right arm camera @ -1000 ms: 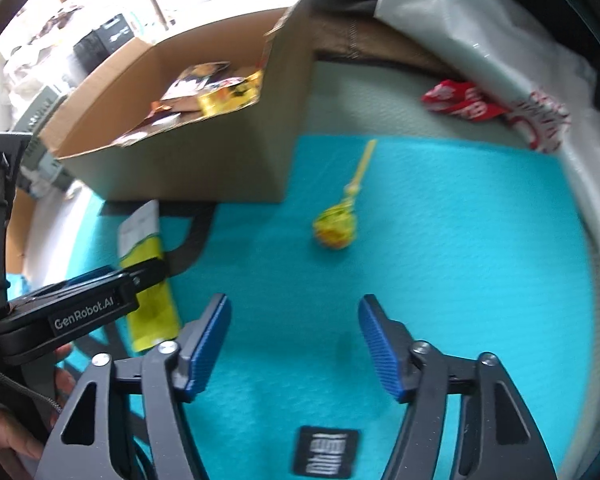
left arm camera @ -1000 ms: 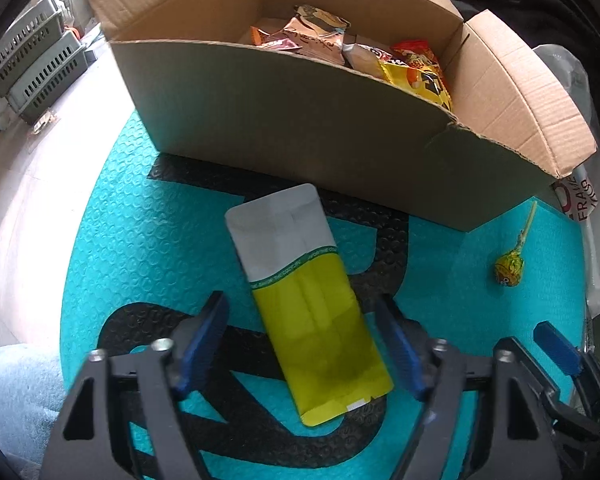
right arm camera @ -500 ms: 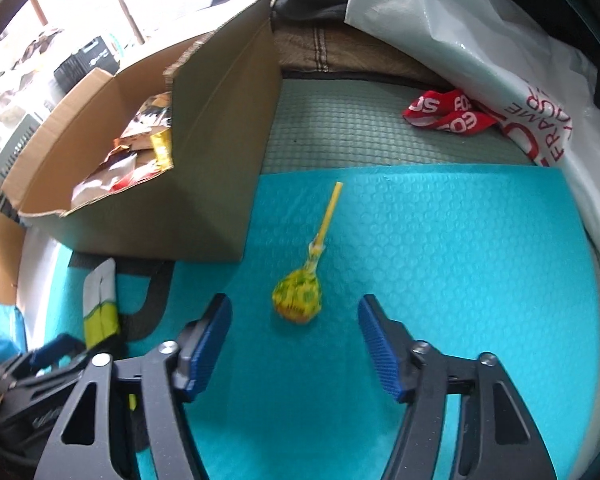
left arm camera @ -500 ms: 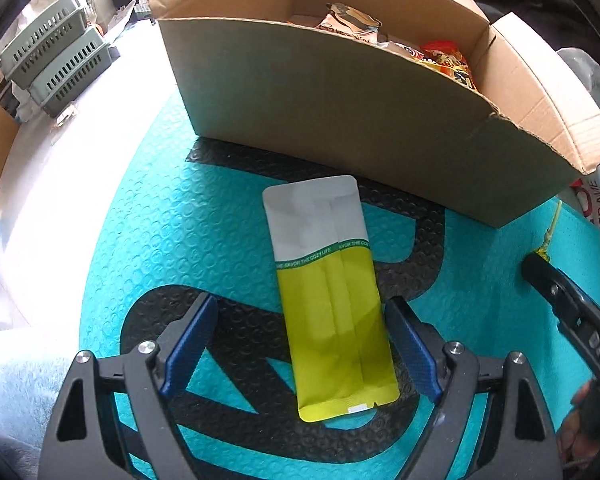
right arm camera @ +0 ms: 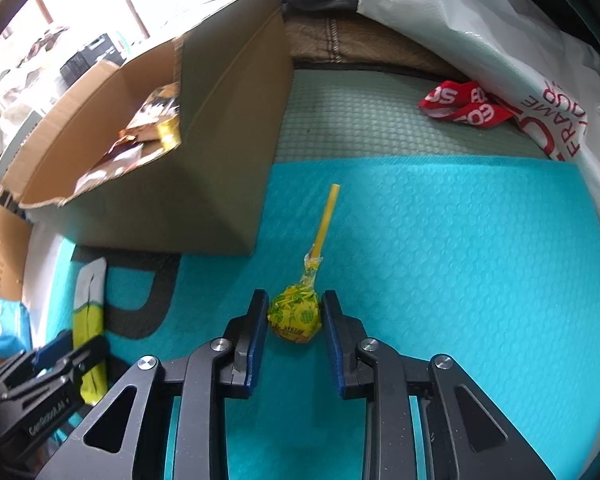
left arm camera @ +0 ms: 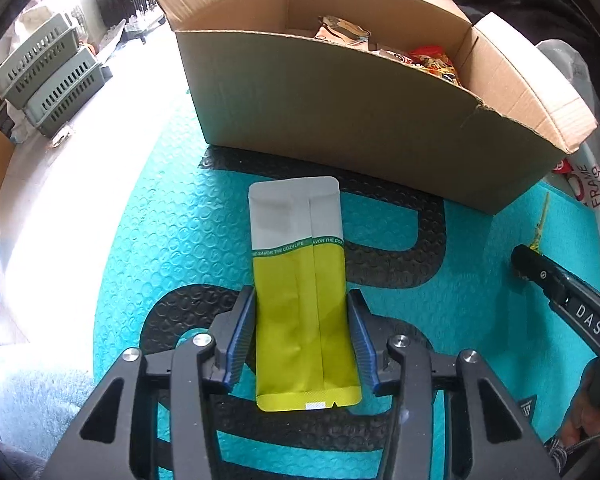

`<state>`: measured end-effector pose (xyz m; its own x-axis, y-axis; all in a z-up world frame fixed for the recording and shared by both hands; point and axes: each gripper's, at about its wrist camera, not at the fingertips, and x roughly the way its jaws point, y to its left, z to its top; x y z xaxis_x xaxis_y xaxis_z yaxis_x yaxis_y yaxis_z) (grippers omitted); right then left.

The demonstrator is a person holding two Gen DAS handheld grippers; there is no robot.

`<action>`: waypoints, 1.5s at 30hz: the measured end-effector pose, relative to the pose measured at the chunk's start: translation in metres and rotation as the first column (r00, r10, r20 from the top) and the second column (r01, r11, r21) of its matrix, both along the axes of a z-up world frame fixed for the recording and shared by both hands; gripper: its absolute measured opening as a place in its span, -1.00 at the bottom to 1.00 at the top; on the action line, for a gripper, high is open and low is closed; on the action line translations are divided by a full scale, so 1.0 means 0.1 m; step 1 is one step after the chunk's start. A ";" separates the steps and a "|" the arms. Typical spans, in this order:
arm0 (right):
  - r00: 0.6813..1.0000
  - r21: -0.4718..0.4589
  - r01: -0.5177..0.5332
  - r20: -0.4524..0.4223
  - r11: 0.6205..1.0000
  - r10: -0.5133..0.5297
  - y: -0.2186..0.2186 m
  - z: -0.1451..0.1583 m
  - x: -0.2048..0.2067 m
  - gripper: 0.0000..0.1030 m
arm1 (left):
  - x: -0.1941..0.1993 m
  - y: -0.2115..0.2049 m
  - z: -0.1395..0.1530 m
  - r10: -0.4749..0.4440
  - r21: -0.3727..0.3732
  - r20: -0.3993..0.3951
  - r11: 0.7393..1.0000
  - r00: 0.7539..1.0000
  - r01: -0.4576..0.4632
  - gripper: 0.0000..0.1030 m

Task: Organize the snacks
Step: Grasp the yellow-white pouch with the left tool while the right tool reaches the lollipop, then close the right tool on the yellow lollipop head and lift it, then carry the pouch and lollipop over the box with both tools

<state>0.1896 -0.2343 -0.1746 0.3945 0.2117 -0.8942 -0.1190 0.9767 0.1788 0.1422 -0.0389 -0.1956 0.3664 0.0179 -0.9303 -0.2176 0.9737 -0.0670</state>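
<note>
Both my claws have come in from wide. The left claw [left arm camera: 302, 344] is closing on the pouch [left arm camera: 300, 288], flat on the mat [left arm camera: 140, 248]; the right claw [right arm camera: 294, 322] pinches the lollipop [right arm camera: 295, 316]. Next, I judge, both go up into the box [left arm camera: 340, 120].

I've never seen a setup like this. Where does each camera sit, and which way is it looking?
Left wrist view: on the left hand-held gripper, looking steeply down at a yellow packet between its closing jaws; a hand shows at right.
Right wrist view: on the right hand-held gripper, looking steeply down, shut on a lollipop.
Shared: the cardboard box, the blue mat, the packet and each other's gripper.
</note>
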 end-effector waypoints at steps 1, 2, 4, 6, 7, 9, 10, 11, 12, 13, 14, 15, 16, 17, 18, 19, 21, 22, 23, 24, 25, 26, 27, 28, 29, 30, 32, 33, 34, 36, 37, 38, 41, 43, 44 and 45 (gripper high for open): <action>1.000 0.004 -0.007 -0.003 1.000 0.007 0.01 0.00 -0.03 -0.49 | -0.02 0.01 0.01 -0.003 -0.001 -0.001 1.000 1.000 0.003 -0.16; 1.000 0.009 -0.018 -0.008 1.000 0.018 0.03 0.00 -0.07 -0.49 | -0.05 0.00 0.01 -0.005 -0.005 -0.004 1.000 1.000 0.005 -0.16; 0.999 0.016 -0.039 -0.017 0.999 0.039 0.06 0.01 -0.14 -0.49 | -0.10 0.00 0.02 -0.017 -0.015 -0.013 1.000 1.000 0.017 -0.16; 0.998 0.024 -0.063 -0.027 0.998 0.063 0.10 0.01 -0.23 -0.49 | -0.14 -0.04 0.04 -0.038 -0.019 -0.020 0.999 0.999 0.038 -0.16; 0.997 0.027 -0.073 -0.032 0.997 0.074 0.13 0.02 -0.28 -0.49 | -0.17 -0.05 0.05 -0.049 -0.021 -0.025 0.999 0.998 0.048 -0.16; 0.995 0.031 -0.093 -0.041 0.995 0.095 0.17 0.02 -0.40 -0.49 | -0.25 -0.07 0.06 -0.066 -0.026 -0.034 0.998 0.997 0.065 -0.16; 0.993 0.031 -0.104 -0.045 0.994 0.105 0.19 0.02 -0.45 -0.49 | -0.27 -0.08 0.07 -0.073 -0.030 -0.039 0.997 0.997 0.071 -0.16; 0.992 0.031 -0.112 -0.049 0.993 0.113 0.20 0.02 -0.51 -0.49 | -0.30 -0.10 0.07 -0.082 -0.039 -0.044 0.996 0.996 0.080 -0.16; 0.991 0.033 -0.119 -0.052 0.992 0.121 0.21 0.03 -0.56 -0.49 | -0.31 -0.12 0.08 -0.089 -0.044 -0.049 0.995 0.995 0.087 -0.16; 0.990 0.035 -0.127 -0.058 0.991 0.129 0.22 0.03 -0.62 -0.49 | -0.33 -0.13 0.09 -0.096 -0.049 -0.052 0.994 0.994 0.094 -0.16; 0.989 0.034 -0.132 -0.062 0.991 0.134 0.24 0.04 -0.67 -0.49 | -0.36 -0.14 0.10 -0.106 -0.051 -0.055 0.993 0.993 0.104 -0.16; 0.988 0.035 -0.136 -0.066 0.990 0.138 0.24 0.05 -0.73 -0.49 | -0.37 -0.16 0.11 -0.119 -0.049 -0.056 0.992 0.991 0.116 -0.16; 0.987 0.038 -0.141 -0.072 0.989 0.144 0.25 0.04 -0.79 -0.49 | -0.38 -0.18 0.11 -0.130 -0.048 -0.059 0.991 0.990 0.128 -0.16; 0.986 0.038 -0.147 -0.075 0.988 0.150 0.25 0.05 -0.83 -0.49 | -0.39 -0.21 0.11 -0.139 -0.053 -0.063 0.989 0.988 0.136 -0.16; 0.985 0.035 -0.152 -0.078 0.988 0.154 0.26 0.06 -0.90 -0.49 | -0.39 -0.22 0.10 -0.150 -0.059 -0.069 0.988 0.986 0.146 -0.16; 0.984 0.033 -0.154 -0.080 0.987 0.156 0.27 0.06 -0.93 -0.49 | -0.43 -0.24 0.10 -0.159 -0.060 -0.072 0.986 0.985 0.155 -0.16; 0.984 0.033 -0.156 -0.084 0.987 0.159 0.27 0.06 -1.01 -0.49 | -0.45 -0.27 0.08 -0.177 -0.053 -0.079 0.983 0.981 0.173 -0.16; 0.984 0.032 -0.154 -0.087 0.988 0.157 0.26 0.06 -1.03 -0.49 | -0.45 -0.29 0.08 -0.184 -0.048 -0.080 0.982 0.980 0.180 -0.16; 0.984 0.031 -0.152 -0.091 0.988 0.154 0.26 0.05 -1.06 -0.49 | -0.44 -0.30 0.06 -0.188 -0.044 -0.082 0.982 0.979 0.185 -0.16; 0.984 0.032 -0.150 -0.093 0.988 0.152 0.24 0.05 -1.07 -0.48 | -0.44 -0.33 0.05 -0.193 -0.041 -0.087 0.981 0.977 0.190 -0.16; 0.984 0.034 -0.148 -0.094 0.988 0.150 0.23 0.04 -1.08 -0.48 | -0.44 -0.35 0.05 -0.195 -0.039 -0.087 0.981 0.977 0.192 -0.16; 0.984 0.035 -0.147 -0.093 0.989 0.150 0.24 0.04 -1.09 -0.48 | -0.43 -0.36 0.05 -0.197 -0.037 -0.088 0.980 0.977 0.194 -0.16; 0.985 0.034 -0.148 -0.089 0.988 0.150 0.21 0.04 -1.11 -0.48 | -0.43 -0.36 0.04 -0.201 -0.033 -0.087 0.979 0.976 0.199 -0.15; 0.985 0.031 -0.149 -0.085 0.988 0.151 0.20 0.04 -1.11 -0.48 | -0.42 -0.36 0.04 -0.205 -0.031 -0.083 0.979 0.975 0.203 -0.15; 0.985 0.029 -0.149 -0.081 0.988 0.151 0.21 0.03 -1.12 -0.48 | -0.41 -0.37 0.03 -0.207 -0.030 -0.080 0.978 0.975 0.205 -0.15; 0.986 0.031 -0.147 -0.076 0.989 0.149 0.21 0.02 -1.12 -0.48 | -0.42 -0.37 0.03 -0.207 -0.031 -0.075 0.978 0.975 0.205 -0.15; 0.987 0.036 -0.142 -0.067 0.989 0.144 0.20 0.01 -1.12 -0.48 | -0.42 -0.35 0.03 -0.207 -0.037 -0.066 0.978 0.976 0.204 -0.16; 0.988 0.038 -0.140 -0.064 0.989 0.142 0.21 0.01 -1.12 -0.48 | -0.44 -0.34 0.04 -0.205 -0.040 -0.063 0.978 0.977 0.203 -0.16; 0.988 0.039 -0.139 -0.061 0.990 0.141 0.21 0.01 -1.12 -0.48 | -0.45 -0.33 0.04 -0.204 -0.043 -0.061 0.979 0.977 0.201 -0.17; 0.988 0.041 -0.137 -0.064 0.990 0.139 0.19 0.02 -1.13 -0.48 | -0.47 -0.31 0.06 -0.203 -0.053 -0.060 0.978 0.977 0.200 -0.18; 0.988 0.042 -0.135 -0.065 0.990 0.137 0.17 0.05 -1.16 -0.48 | -0.48 -0.30 0.08 -0.205 -0.059 -0.059 0.978 0.977 0.202 -0.18; 0.989 0.044 -0.133 -0.066 0.990 0.136 0.17 0.06 -1.16 -0.48 | -0.51 -0.29 0.10 -0.210 -0.062 -0.054 0.977 0.976 0.206 -0.18; 0.988 0.045 -0.133 -0.067 0.990 0.136 0.17 0.10 -1.19 -0.49 | -0.56 -0.29 0.20 -0.229 -0.064 -0.036 0.972 0.973 0.226 -0.18; 0.989 0.047 -0.133 -0.063 0.990 0.136 0.16 0.14 -1.22 -0.50 | -0.59 -0.29 0.27 -0.236 -0.068 -0.023 0.970 0.971 0.234 -0.18; 0.989 0.050 -0.131 -0.062 0.990 0.134 0.16 0.17 -1.24 -0.50 | -0.61 -0.30 0.31 -0.241 -0.068 -0.017 0.969 0.970 0.240 -0.18; 0.990 0.053 -0.127 -0.060 0.990 0.130 0.16 0.19 -1.26 -0.50 | -0.63 -0.29 0.35 -0.246 -0.065 -0.010 0.967 0.969 0.245 -0.18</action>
